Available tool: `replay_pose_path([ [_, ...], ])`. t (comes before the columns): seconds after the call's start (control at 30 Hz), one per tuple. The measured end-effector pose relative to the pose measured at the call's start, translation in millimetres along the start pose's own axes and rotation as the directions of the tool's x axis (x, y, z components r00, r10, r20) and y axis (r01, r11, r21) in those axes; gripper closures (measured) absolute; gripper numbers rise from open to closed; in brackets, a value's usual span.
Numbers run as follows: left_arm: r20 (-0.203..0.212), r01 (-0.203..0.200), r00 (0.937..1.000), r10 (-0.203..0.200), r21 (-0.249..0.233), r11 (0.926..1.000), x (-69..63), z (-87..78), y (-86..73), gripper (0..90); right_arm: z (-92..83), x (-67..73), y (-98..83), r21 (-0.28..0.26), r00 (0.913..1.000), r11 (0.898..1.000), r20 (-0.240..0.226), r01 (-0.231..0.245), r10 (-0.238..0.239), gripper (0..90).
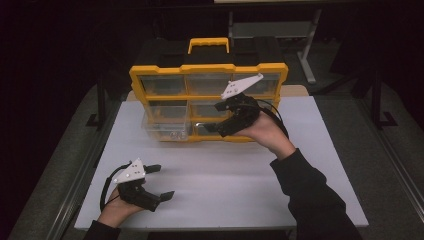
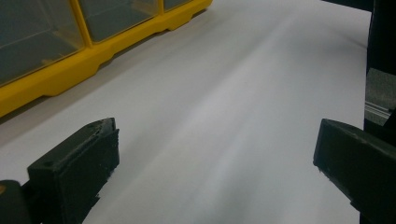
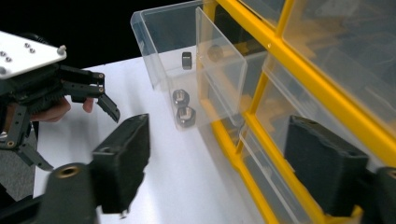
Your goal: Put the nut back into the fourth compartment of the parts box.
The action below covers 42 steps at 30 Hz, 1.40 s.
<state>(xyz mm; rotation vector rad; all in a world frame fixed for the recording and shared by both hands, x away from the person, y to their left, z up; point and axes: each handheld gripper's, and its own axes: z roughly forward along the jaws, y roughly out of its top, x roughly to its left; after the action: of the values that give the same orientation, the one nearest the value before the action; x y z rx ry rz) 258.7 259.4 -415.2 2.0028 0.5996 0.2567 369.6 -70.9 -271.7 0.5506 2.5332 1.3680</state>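
Jaws of the right gripper [image 3: 215, 158] stand wide, holding nothing, just beside the pulled-out clear drawer [image 3: 187, 65] with nuts [image 3: 185, 114], likely just let go. Left gripper [image 1: 161, 181] rests wide open on the surface [image 1: 240, 185], idle.

A white table [image 1: 320, 165] stood under dim light; behind it, what looked like a grey metal stand [image 1: 305, 55].
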Motion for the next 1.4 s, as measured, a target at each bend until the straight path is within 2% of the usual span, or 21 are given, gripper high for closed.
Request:
replay_pose_path([
  [0.07, -0.001, -0.003, 1.0000, 0.003, 0.003, 1.0000, -0.5, 0.0, 0.3, 0.0, -3.7, 0.9, -6.9, -0.009, 0.9999, 1.000, 0.011, 0.012, -0.012, 16.6],
  [0.2, -0.002, 0.005, 1.0000, -0.005, 0.004, 1.0000, 0.4, 0.2, 0.2, 0.0, -13.7, 4.2, -28.4, -0.043, 0.9998, 0.999, 0.020, -0.004, 0.005, 15.1],
  [0.27, -0.003, 0.004, 1.0000, -0.004, 0.004, 1.0000, 0.0, 0.2, 0.7, 0.0, -16.7, 5.8, -38.3, -0.050, 0.9993, 0.999, 0.031, -0.019, 0.021, 14.6],
  [0.3, -0.003, 0.004, 1.0000, -0.004, 0.003, 1.0000, -0.2, 0.4, 1.1, 0.0, -18.2, 8.0, -45.3, -0.056, 0.9985, 0.997, 0.033, -0.043, 0.044, 14.2],
  [0.33, -0.003, 0.005, 1.0000, -0.005, 0.004, 1.0000, -0.5, 0.5, 1.3, 0.0, -19.4, 8.5, -50.9, -0.058, 0.9983, 0.998, 0.043, -0.037, 0.039, 13.8],
  [0.5, 0.000, 0.004, 1.0000, -0.004, 0.004, 1.0000, -0.2, 0.8, 1.1, 0.0, -24.5, 12.4, -80.7, -0.067, 0.9947, 0.995, 0.069, -0.072, 0.077, 13.2],
  [0.63, 0.000, 0.007, 1.0000, -0.007, 0.001, 1.0000, 0.4, 0.8, 0.8, 0.0, -27.4, 11.4, -105.1, -0.092, 0.9887, 0.990, 0.099, -0.103, 0.112, 12.9],
  [0.7, -0.002, 0.006, 1.0000, -0.006, 0.003, 1.0000, 0.2, 0.4, 1.6, 0.0, -29.4, 10.5, -114.6, -0.087, 0.9855, 0.989, 0.107, -0.123, 0.132, 12.1],
  [0.9, -0.002, 0.016, 0.9999, -0.016, 0.009, 0.9998, 0.6, -0.6, -0.2, 0.0, -42.4, 14.0, -140.6, -0.097, 0.9787, 0.988, 0.154, -0.122, 0.136, 10.3],
  [1.0, -0.004, 0.016, 0.9999, -0.016, 0.007, 0.9999, 0.1, -1.3, 0.0, 0.0, -51.3, 18.3, -153.5, -0.117, 0.9721, 0.981, 0.159, -0.155, 0.173, 9.9],
  [1.17, -0.004, 0.012, 0.9999, -0.012, 0.007, 0.9999, 0.5, -0.7, -0.7, 0.0, -63.2, 25.5, -176.4, -0.125, 0.9625, 0.978, 0.192, -0.169, 0.191, 9.8],
  [1.4, -0.006, 0.011, 0.9999, -0.011, 0.002, 0.9999, 0.5, -0.5, -2.0, 0.0, -66.8, 32.9, -208.1, -0.135, 0.9528, 0.974, 0.220, -0.182, 0.209, 9.8],
])
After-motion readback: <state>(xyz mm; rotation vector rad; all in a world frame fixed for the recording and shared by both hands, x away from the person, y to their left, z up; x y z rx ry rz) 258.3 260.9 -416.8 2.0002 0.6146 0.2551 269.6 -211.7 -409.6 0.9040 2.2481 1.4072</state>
